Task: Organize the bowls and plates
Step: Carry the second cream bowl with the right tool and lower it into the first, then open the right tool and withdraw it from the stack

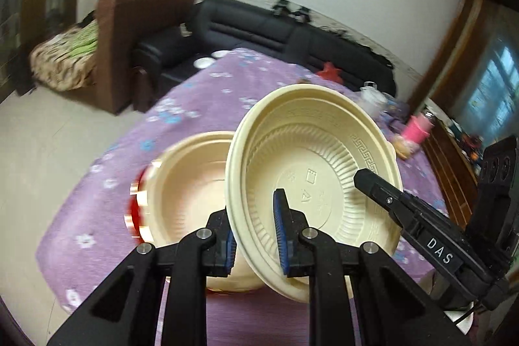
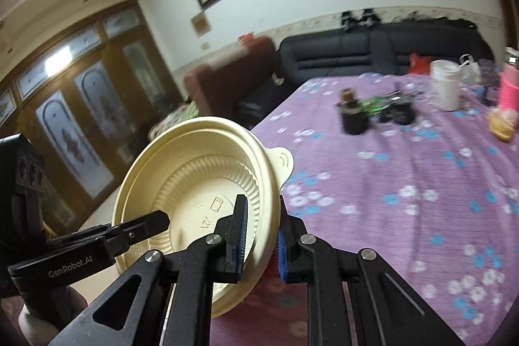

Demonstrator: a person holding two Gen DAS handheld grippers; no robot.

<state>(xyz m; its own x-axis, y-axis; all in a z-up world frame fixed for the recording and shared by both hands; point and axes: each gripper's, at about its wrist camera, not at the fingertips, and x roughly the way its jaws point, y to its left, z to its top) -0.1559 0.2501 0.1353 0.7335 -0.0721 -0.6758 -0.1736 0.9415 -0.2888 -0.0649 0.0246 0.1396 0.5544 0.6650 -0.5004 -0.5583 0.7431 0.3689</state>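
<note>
Left wrist view: the left gripper (image 1: pixel 256 235) has its jaws pinching the rim of a cream plastic bowl (image 1: pixel 318 171), held tilted on edge above the purple flowered surface (image 1: pixel 227 96). A second cream bowl (image 1: pixel 191 184) sits just behind it, apparently resting on something red.

Right wrist view: the right gripper (image 2: pixel 261 245) pinches the same bowl's opposite rim.

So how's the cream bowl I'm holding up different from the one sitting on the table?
The held bowl is tipped on edge, pinched by both the left gripper and right gripper; the resting bowl sits upright, untouched. The held bowl's embossed underside shows; the resting one shows its inside. Both are cream.
</note>
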